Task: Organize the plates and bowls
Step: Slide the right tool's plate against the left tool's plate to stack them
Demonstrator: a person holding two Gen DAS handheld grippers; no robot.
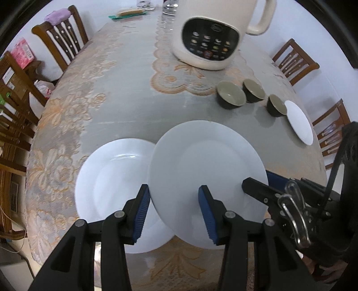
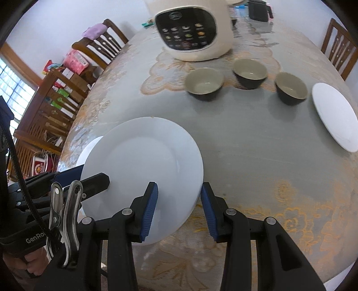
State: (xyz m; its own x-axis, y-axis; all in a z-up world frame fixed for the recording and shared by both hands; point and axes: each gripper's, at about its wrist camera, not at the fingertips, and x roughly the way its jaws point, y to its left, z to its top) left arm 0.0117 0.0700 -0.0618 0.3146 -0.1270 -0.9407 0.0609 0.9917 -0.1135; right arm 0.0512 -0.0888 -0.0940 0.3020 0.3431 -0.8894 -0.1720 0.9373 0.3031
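Observation:
A white plate (image 1: 208, 161) (image 2: 143, 161) hangs above the table, held from both sides. My left gripper (image 1: 173, 190) is shut on its left rim, one blue pad on top and one at the edge. On the opposite rim my right gripper (image 2: 179, 188) is shut the same way. A second white plate (image 1: 111, 179) (image 2: 89, 150) lies on the table, partly under the held one. A third white plate (image 1: 299, 120) (image 2: 335, 116) lies at the far right. Three dark bowls (image 1: 230, 95) (image 2: 204, 84) stand upright in a row beyond it.
A cream electric cooker (image 1: 208, 33) (image 2: 190, 29) stands on a lace mat behind the bowls. Wooden chairs (image 1: 62, 42) (image 2: 340, 47) ring the oval table (image 1: 125, 94). A dark mug (image 2: 259, 10) and glassware sit at the far end. The table's near edge runs just below the grippers.

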